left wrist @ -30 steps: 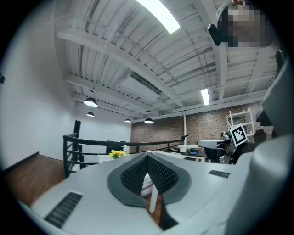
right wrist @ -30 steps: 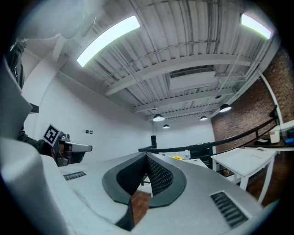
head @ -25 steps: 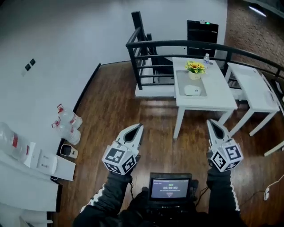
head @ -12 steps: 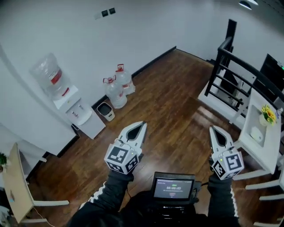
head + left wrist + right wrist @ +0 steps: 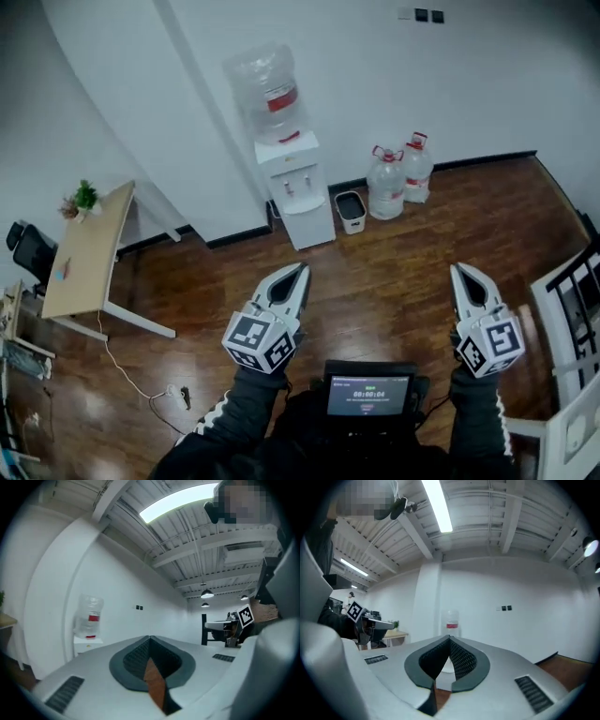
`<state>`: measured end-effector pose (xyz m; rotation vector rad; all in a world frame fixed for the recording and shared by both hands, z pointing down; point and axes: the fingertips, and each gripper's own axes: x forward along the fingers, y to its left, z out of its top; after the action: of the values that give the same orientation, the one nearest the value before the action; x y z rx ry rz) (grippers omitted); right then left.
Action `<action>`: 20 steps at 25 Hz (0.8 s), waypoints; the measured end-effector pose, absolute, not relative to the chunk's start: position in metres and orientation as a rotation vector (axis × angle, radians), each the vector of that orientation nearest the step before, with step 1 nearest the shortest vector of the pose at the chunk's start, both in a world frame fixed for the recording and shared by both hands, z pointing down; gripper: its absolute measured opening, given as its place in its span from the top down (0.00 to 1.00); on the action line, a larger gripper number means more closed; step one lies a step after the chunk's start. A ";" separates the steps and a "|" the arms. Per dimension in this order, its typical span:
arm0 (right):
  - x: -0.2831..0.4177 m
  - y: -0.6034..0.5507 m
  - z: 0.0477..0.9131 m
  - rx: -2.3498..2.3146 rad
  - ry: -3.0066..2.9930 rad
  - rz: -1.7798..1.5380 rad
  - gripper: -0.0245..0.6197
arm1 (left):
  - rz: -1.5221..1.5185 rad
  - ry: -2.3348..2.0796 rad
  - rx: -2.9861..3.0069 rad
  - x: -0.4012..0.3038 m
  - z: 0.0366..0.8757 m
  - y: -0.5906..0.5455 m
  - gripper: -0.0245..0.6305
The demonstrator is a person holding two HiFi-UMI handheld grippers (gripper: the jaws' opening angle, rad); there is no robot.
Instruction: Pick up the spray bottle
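Tongs stand fully closed and empty: left tongs (image 5: 294, 274), right tongs (image 5: 463, 275), held level, presumably while searching. Water dispenser (image 5: 292, 183) stands ahead of both; no spray bottle shows.

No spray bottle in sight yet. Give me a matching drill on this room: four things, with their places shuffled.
1 water dispenser
2 potted plant
3 spare water jugs
4 small bin

A on the wooden desk
B on the floor, right of the bin
C between dispenser and jugs
D against the white wall, bottle on top

Pairs: 1-D, 2-A, 3-B, 4-C.
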<state>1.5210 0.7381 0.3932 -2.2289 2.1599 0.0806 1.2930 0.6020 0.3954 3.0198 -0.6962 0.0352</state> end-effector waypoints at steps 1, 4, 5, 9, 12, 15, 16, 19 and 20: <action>1.504 0.703 0.393 -2.183 2.213 0.074 0.95 | 0.031 -0.763 3.003 1.268 0.395 0.579 0.96; 1.432 0.601 0.394 -2.062 2.345 0.072 0.95 | 0.011 -0.944 2.941 1.176 0.397 0.504 0.96; 1.401 0.565 0.393 -2.017 2.388 0.069 0.95 | 0.002 -1.005 2.913 1.141 0.398 0.478 0.96; 1.266 0.423 0.383 -1.817 2.540 0.054 0.95 | -0.016 -1.202 2.822 1.000 0.398 0.373 0.96; 1.155 0.322 0.376 -1.710 2.609 0.059 0.95 | -0.015 -1.318 2.771 0.882 0.390 0.297 0.96; 1.034 0.231 0.368 -1.569 2.701 0.041 0.95 | -0.014 -1.466 2.709 0.764 0.378 0.240 0.96; 0.998 0.204 0.366 -1.512 2.735 0.034 0.95 | -0.020 -1.518 2.679 0.730 0.376 0.223 0.96; 0.904 0.129 0.361 -1.350 2.829 0.040 0.95 | -0.041 -1.650 2.593 0.647 0.373 0.176 0.96; 0.875 0.105 0.357 -1.298 2.853 0.045 0.95 | -0.043 -1.692 2.569 0.622 0.372 0.161 0.96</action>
<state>0.8749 0.1053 0.3575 -1.2980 2.8528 0.0451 0.6217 0.1606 0.3719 2.5694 -1.6917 -0.0428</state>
